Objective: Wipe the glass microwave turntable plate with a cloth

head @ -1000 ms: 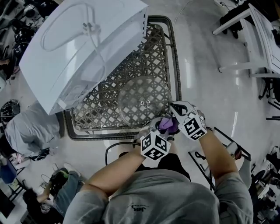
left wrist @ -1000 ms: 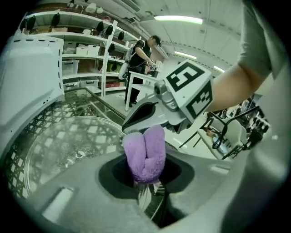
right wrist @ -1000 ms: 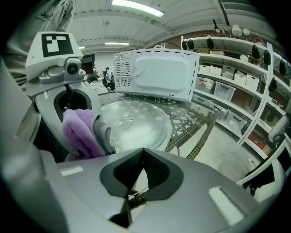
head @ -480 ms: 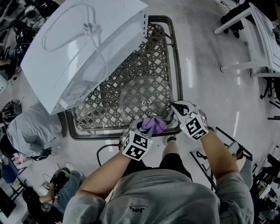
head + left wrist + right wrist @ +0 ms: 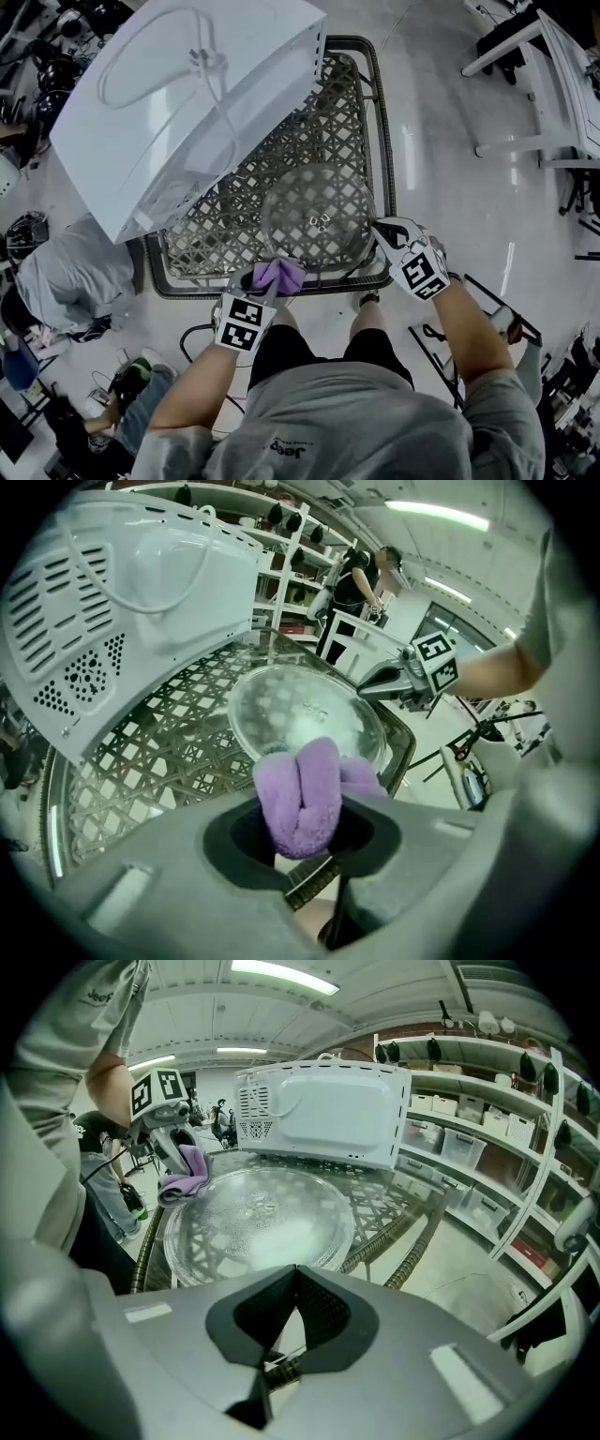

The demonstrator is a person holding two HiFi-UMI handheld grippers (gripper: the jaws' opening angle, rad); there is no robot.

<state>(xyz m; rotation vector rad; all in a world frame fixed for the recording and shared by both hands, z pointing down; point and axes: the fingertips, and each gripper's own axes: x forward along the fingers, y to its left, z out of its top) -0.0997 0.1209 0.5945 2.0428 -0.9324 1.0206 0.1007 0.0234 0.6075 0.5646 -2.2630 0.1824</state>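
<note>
- The glass turntable plate [image 5: 314, 216] lies flat on the woven lattice surface [image 5: 202, 239], towards its near edge and clear of the white microwave [image 5: 178, 103] behind it.
- The left gripper [image 5: 265, 281] is clamped on a folded purple cloth [image 5: 305, 794], which bulges out past the jaws. The cloth sits just beside the plate's near-left rim, not on the middle of the glass.
- The right gripper [image 5: 378, 231] has its jaws drawn together at the plate's right rim. It appears to pinch that rim, though the gripper body masks the contact itself.
- Risk 1: the plate slides. It rests on an open weave close to the surface edge, so a wiping stroke pushed towards the person could carry it over the braided border if the right-side hold is weak.
- Risk 2: the plate pivots. It is restrained at one point only, so sideways cloth pressure could swing the glass round that point.
- Risk 3: hard contact. The cloth wad is small, and a steep approach could put the bare jaw tips on the glass and scratch or chip it.
- Risk 4: the cloth is lost. Drag on the glass could pull the fold out of the jaws.
- Risk 5: excess downward force could rock the plate on the uneven lattice.
</note>
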